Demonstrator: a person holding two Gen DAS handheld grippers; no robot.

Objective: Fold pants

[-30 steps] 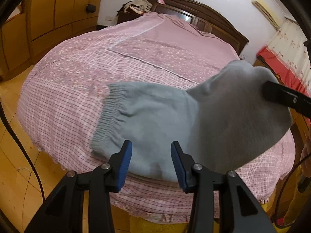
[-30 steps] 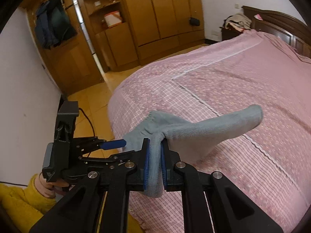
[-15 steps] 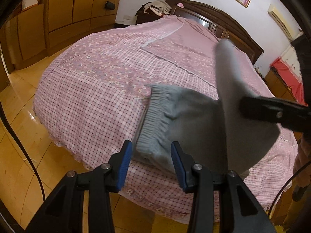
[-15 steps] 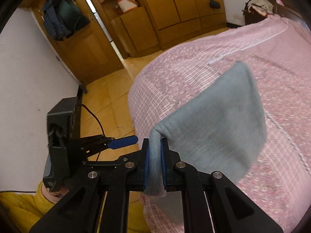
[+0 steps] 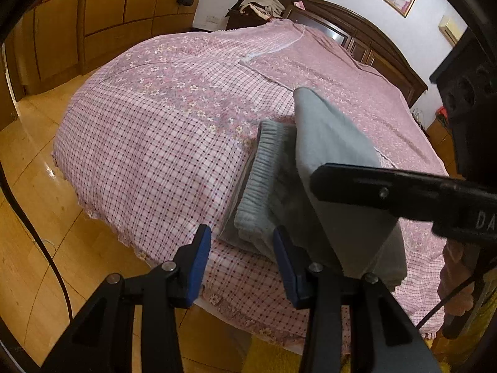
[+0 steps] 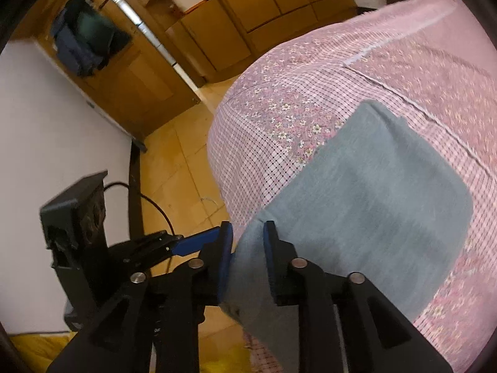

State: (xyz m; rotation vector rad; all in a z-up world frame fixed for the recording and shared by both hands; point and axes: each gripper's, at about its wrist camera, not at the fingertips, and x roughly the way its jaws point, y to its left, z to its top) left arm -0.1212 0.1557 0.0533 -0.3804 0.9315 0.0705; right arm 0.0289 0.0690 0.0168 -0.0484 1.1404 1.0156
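pants (image 6: pixel 372 192): grey, on bed (image 5: pixel 149 143) corner, leg end laid over waistband.
right hand-held gripper (image 6: pixel 247 261): jaws just opening, cloth loose between.
left hand-held gripper (image 5: pixel 240 264): apart, empty.
handling: soft, light, limp; grip hems or waistband.

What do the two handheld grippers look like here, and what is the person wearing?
Both the left gripper and right gripper are black, angular frames with silver rivets and blue pads. A black cable trails from the left one; white lettering marks the right's body. A yellow garment shows.

A home bedroom: pink-quilted bed (image 5: pixel 174 143), wooden wardrobes (image 5: pixel 124 0), carved headboard (image 5: pixel 366 28).
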